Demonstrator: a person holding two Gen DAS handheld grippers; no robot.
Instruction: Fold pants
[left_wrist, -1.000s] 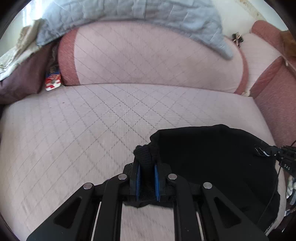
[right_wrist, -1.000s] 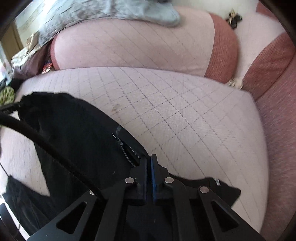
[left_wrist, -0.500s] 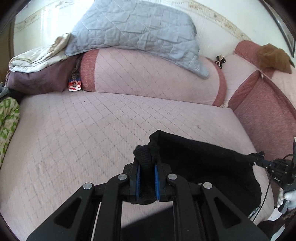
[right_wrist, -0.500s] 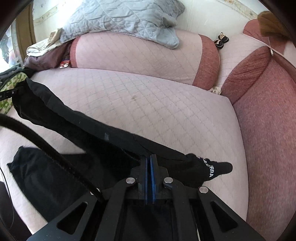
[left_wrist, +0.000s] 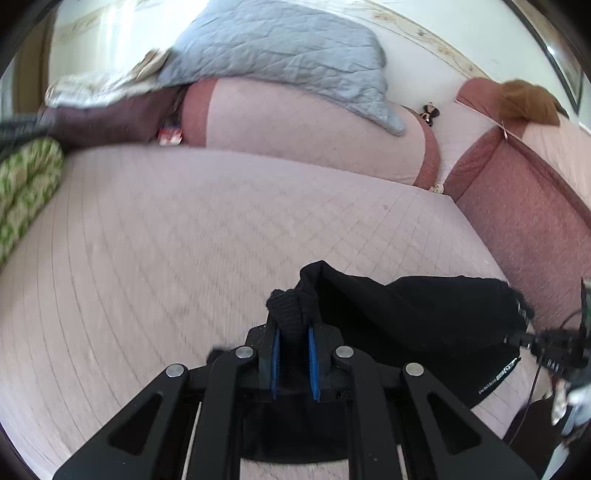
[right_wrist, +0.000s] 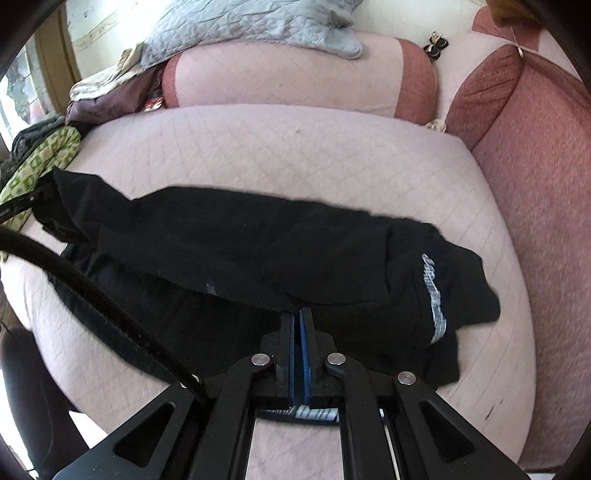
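Two hand-held grippers each pinch the same pair of black fabric pants (right_wrist: 258, 251) over a pink quilted sofa seat (right_wrist: 295, 147). The left hand-held gripper (left_wrist: 293, 332) has its blue-padded fingers closed on a thick bunched knot of the black cloth, which fills the narrow gap between them. The right hand-held gripper (right_wrist: 300, 325) has its fingers pressed almost together on a thin edge of the pants. In the right wrist view the pants stretch as a long band across the seat, from the left edge toward the right, with a white printed logo (right_wrist: 434, 295) near the right end. A grey quilted blanket (left_wrist: 280, 55) drapes over the sofa back, and a green patterned cloth (left_wrist: 26, 184) lies at the seat's left end.
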